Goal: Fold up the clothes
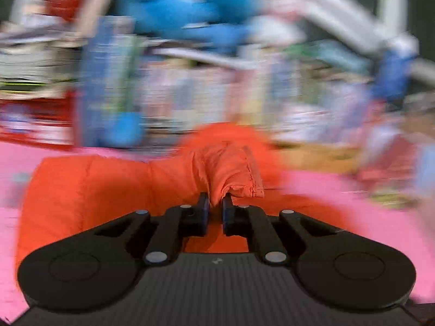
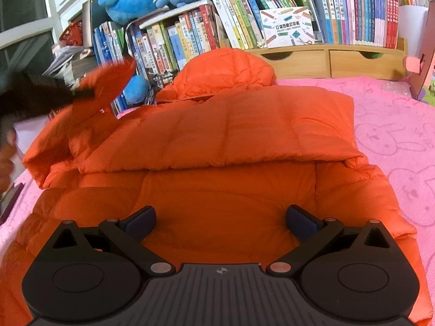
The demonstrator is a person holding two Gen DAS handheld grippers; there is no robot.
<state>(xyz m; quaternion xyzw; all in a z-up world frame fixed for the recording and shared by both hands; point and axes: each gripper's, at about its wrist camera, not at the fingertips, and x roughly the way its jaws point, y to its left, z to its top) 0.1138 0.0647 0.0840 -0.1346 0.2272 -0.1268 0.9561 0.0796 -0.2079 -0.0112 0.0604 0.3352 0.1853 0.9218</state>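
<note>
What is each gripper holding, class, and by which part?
The left gripper pinches the orange jacket by its sleeve cuff. The right gripper is open, holding nothing.

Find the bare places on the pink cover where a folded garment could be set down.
Bare pink cover lies right of the orange jacket, before the wooden drawers. The jacket fills the middle; on the left, the left gripper holds the sleeve.

Left gripper [image 1: 215,203] pinched tight on the jacket cuff [image 1: 239,174]; right gripper [image 2: 220,221] spread wide, holding nothing
</note>
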